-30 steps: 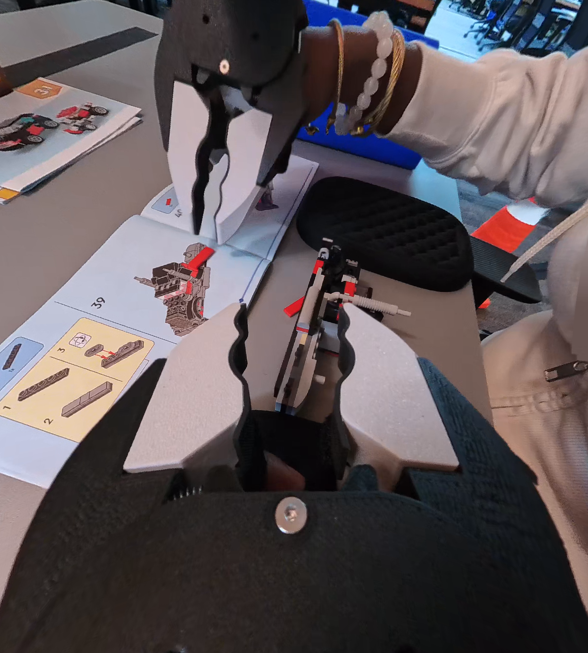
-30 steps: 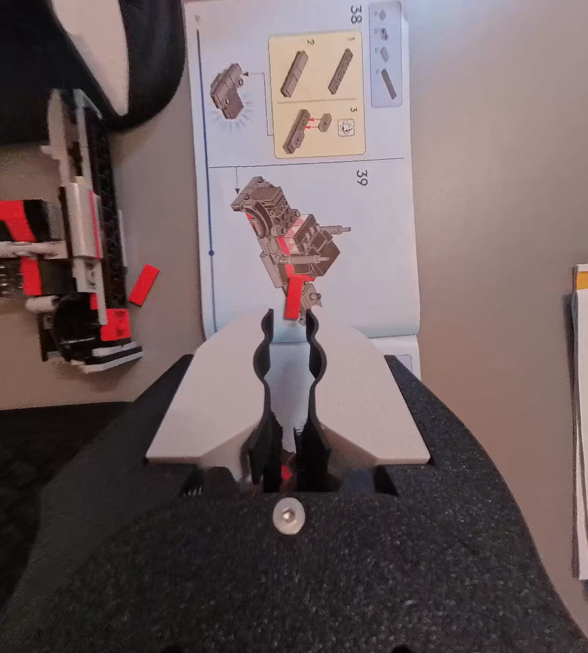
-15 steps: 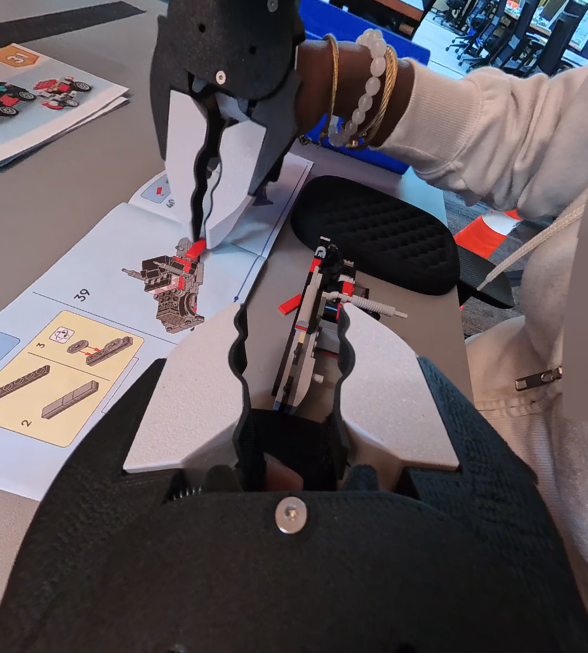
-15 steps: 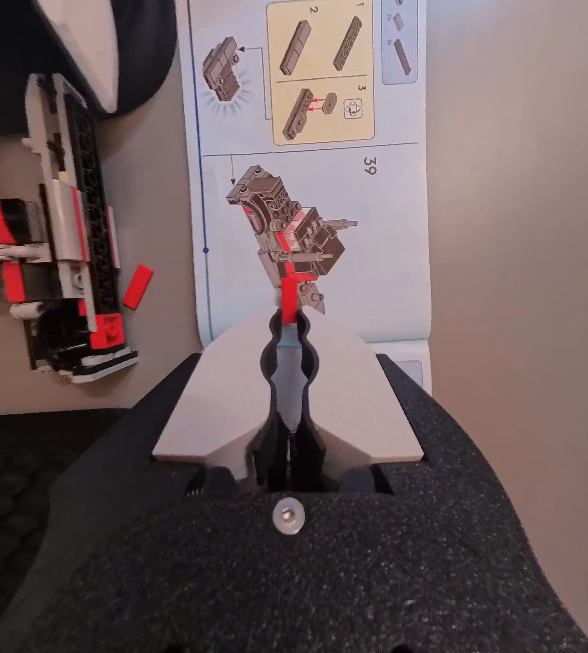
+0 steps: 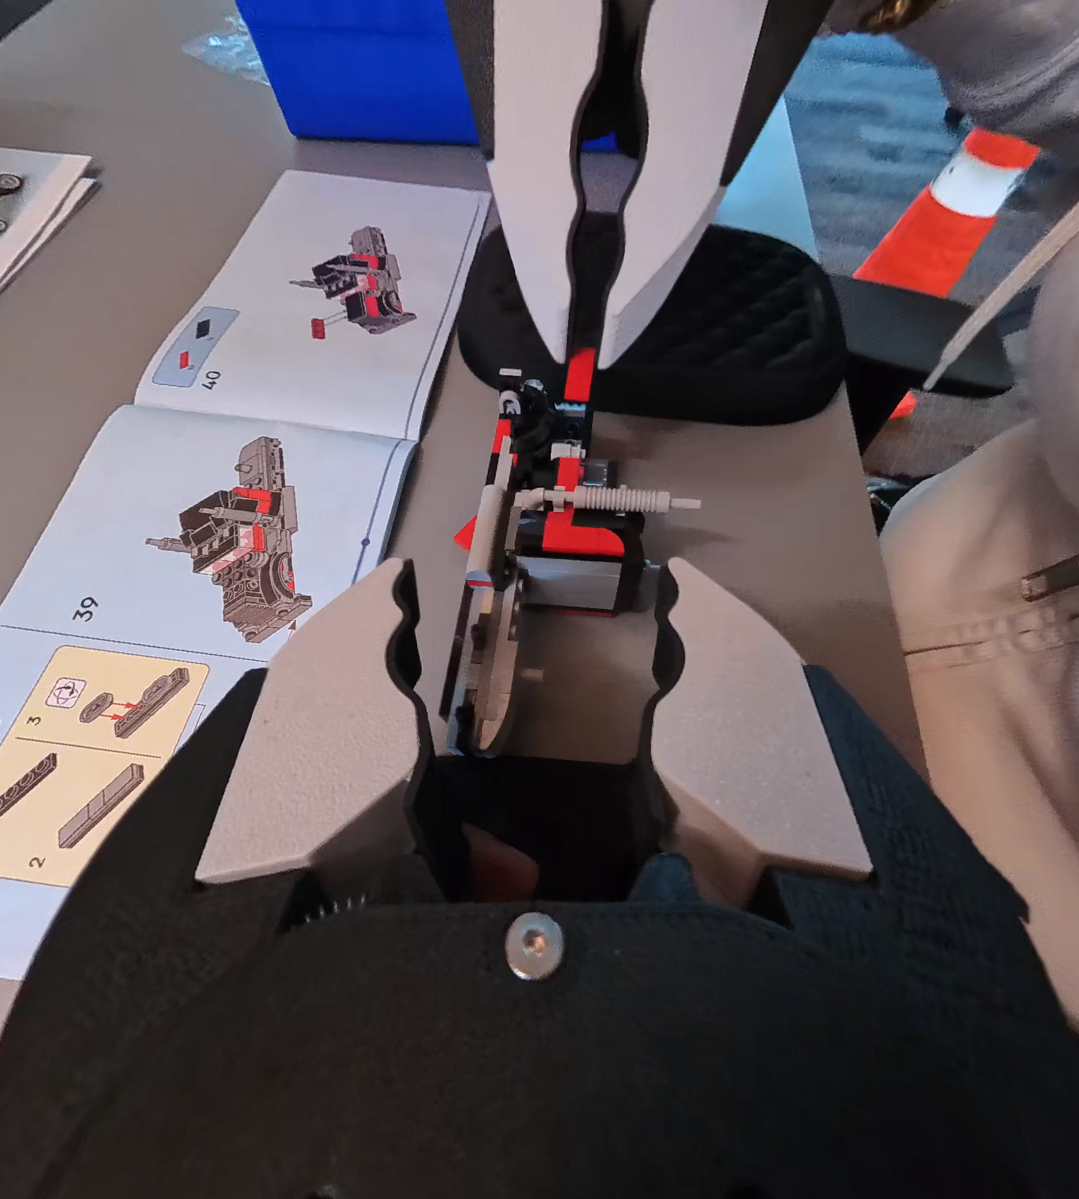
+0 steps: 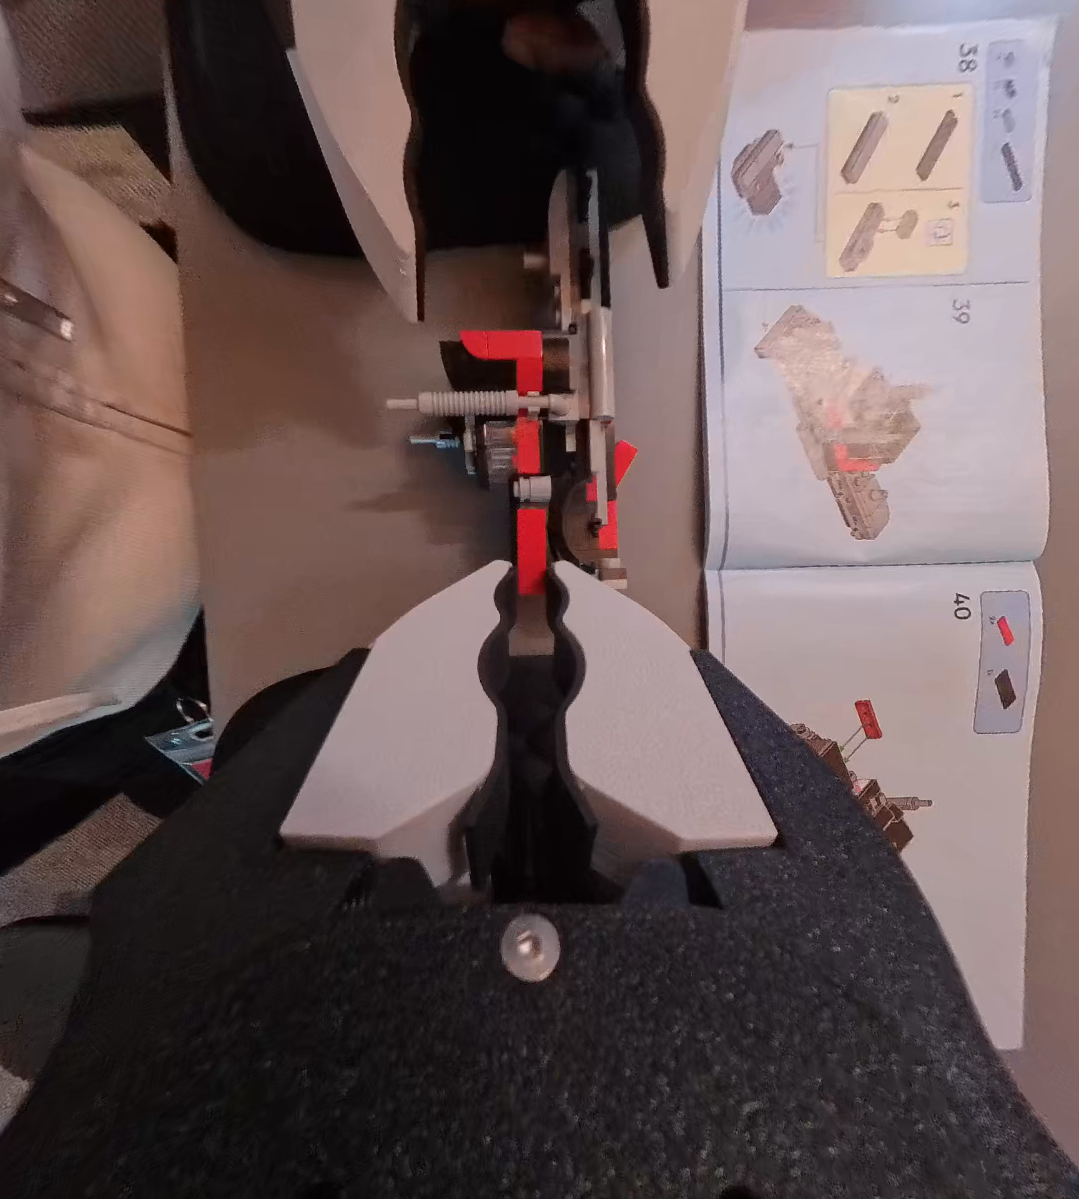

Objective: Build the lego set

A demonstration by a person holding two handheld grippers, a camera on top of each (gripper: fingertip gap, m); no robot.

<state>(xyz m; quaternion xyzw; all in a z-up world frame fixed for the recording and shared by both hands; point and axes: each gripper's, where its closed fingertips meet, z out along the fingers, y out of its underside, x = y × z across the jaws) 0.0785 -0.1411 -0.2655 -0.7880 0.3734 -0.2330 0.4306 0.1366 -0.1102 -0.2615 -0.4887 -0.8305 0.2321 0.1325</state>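
the right tongs [image 6: 529, 571] are nearly closed, pinching a red tile [image 6: 530, 551] whose far end meets the model [image 5: 550, 532]. the left tongs [image 5: 533, 584] gape wide and empty around the model's near end on the desk [image 5: 751, 519]. a booklet [image 5: 251, 493] lies left of them.

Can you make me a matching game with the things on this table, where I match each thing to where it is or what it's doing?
Things:
1. red tile
2. instruction booklet
3. left gripper
4. lego model

States:
A. lying open on the table
B. jaws wide open, either side of the model
C. pinched in the right gripper
D. on the table between the two grippers

Pairs: 1-C, 2-A, 3-B, 4-D
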